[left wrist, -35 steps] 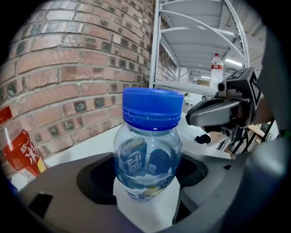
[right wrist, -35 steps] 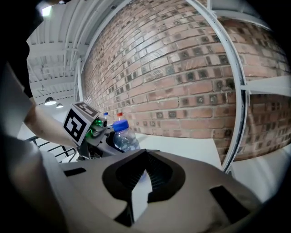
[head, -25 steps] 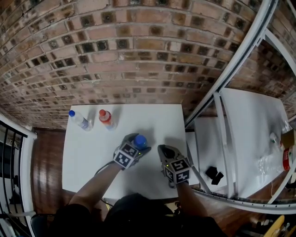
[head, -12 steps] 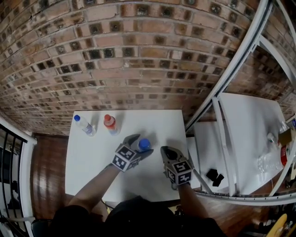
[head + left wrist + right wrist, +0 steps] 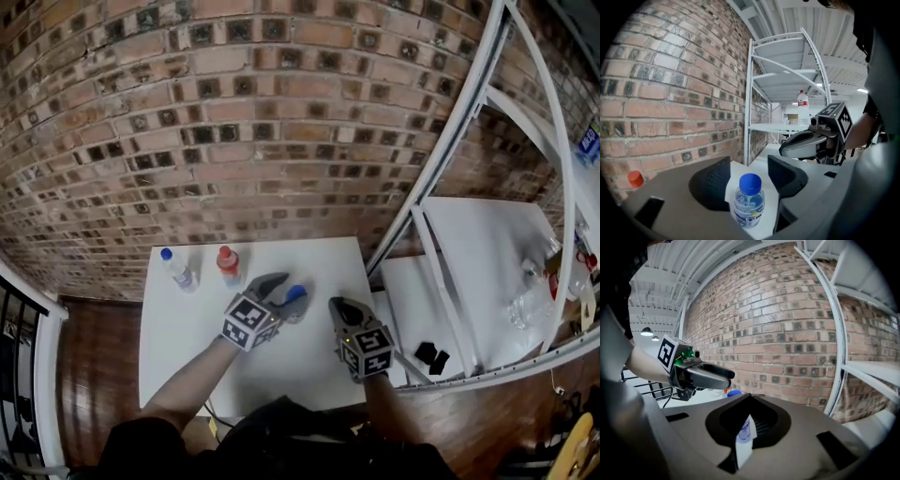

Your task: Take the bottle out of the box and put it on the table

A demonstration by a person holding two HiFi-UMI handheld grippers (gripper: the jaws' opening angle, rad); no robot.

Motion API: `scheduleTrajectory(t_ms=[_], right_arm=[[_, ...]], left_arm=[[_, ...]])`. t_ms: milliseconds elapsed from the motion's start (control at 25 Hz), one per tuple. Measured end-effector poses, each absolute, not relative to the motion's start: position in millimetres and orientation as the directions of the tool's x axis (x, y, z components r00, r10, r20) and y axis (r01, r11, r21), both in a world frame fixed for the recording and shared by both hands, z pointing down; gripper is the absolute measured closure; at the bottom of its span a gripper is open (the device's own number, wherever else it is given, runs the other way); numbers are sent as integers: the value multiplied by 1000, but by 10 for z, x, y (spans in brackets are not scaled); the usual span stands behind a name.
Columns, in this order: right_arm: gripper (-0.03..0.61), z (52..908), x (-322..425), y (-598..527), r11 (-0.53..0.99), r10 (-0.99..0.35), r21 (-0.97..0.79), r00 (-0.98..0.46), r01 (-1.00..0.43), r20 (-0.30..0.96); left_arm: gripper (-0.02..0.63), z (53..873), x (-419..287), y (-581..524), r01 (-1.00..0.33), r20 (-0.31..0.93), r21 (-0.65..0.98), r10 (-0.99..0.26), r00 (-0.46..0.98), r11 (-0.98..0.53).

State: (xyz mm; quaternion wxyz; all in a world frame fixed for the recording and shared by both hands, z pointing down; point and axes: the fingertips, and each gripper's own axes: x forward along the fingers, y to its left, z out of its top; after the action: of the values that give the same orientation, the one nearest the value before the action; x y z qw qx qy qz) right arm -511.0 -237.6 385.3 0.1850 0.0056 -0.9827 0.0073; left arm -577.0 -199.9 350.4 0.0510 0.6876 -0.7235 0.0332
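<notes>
A brick wall (image 5: pixel 234 141) rises behind the white table (image 5: pixel 187 337), and a metal shelf rack (image 5: pixel 478 253) stands to the table's right. Over the table's middle, the left gripper (image 5: pixel 749 164) has just been narrowing its fingers, which are apart on either side of the blue-capped bottle (image 5: pixel 749 201). The bottle stands upright on the table, and the fingers do not touch it. Over the table's right part, the right gripper (image 5: pixel 749 401) has its fingers together and holds nothing. A red-capped bottle (image 5: pixel 228 264) and another blue-capped one (image 5: pixel 176 269) stand at the table's far left.

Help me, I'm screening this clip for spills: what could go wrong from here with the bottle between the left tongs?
1. The left tongs have just been closing with the blue-capped bottle standing loose between them; a pad could clip and topple it.
2. The red-capped bottle stands near those tongs; a sideways swing might knock it over.
</notes>
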Motion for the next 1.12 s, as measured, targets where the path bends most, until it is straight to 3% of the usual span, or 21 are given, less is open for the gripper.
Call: scheduleTrajectory(t_ms=[200, 240, 680, 920, 1120], right_arm=[[574, 3514, -4913, -2188, 998, -59, 11, -952, -59, 299], [574, 3470, -4855, -2154, 998, -69, 10, -955, -69, 290], [574, 3272, -4288, -1951, 991, -126, -11, -969, -132, 213], [574, 3192, -3774, -1947, 994, -99, -18, -975, -105, 198], [574, 3182, -3262, -2026, 997, -70, -10, -979, -74, 193]], left_arm=[[592, 2999, -5616, -1706, -998, -17, 0, -997, -70, 70], [609, 2947, -5565, -1654, -998, -32, 5, -998, -63, 62], [611, 2785, -5059, -1262, -1000, -78, 12, -997, -13, 12], [611, 2697, -4654, -1060, -996, -78, -54, -995, -66, 70], [611, 2668, -4157, -1035, -989, -133, -17, -981, -141, 145]])
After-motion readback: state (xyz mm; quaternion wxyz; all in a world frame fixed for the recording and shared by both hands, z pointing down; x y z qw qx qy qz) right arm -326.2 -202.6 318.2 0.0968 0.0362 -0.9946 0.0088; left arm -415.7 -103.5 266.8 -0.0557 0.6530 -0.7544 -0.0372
